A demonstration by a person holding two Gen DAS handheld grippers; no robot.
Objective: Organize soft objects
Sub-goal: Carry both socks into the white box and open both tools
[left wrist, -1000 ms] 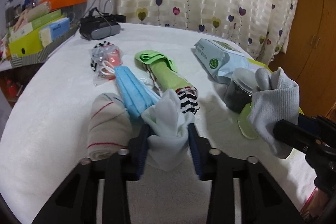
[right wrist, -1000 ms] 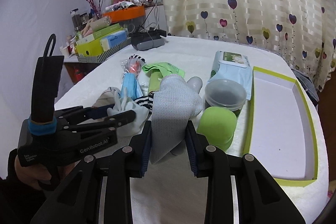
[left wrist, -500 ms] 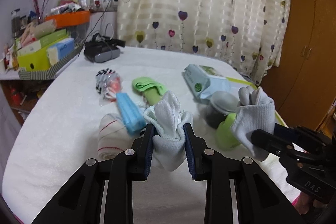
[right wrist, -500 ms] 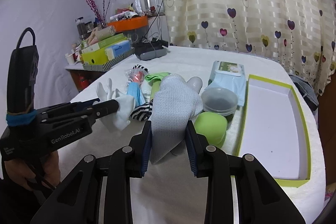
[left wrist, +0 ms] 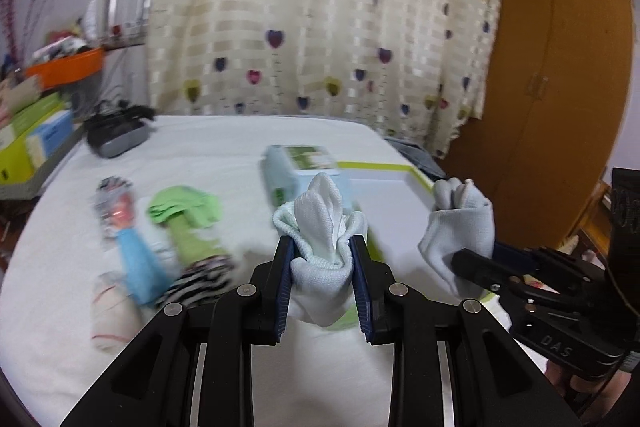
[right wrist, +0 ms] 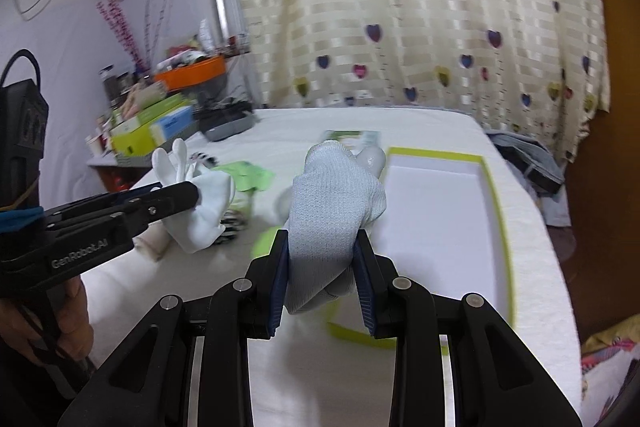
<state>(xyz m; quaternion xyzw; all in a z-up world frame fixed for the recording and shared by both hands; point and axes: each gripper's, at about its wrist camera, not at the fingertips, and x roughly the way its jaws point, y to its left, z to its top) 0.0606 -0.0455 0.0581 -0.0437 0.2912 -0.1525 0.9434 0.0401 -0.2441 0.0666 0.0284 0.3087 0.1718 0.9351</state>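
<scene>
Carrying two socks above worktop (right wrist: 360, 131) toward green-edged box (right wrist: 496, 187). Left claw (left wrist: 322, 259) clamped on pale sock (left wrist: 320, 227); right claw (right wrist: 322, 259) clamped on grey sock (right wrist: 332, 203). Both lifted clear, likely to drop together into box; other soft items lie on worktop.

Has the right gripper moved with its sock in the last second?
Yes. The right gripper, shut on the grey sock, moved from the green lid toward the green-rimmed tray.

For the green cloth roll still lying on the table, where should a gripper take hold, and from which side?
Probably the narrow rolled shaft of the green cloth roll, below its flared, unfolded top. Come from above with the fingers straddling its width: the blue face mask lies close alongside and the striped sock crowds its near end, so a low side approach looks blocked.
</scene>
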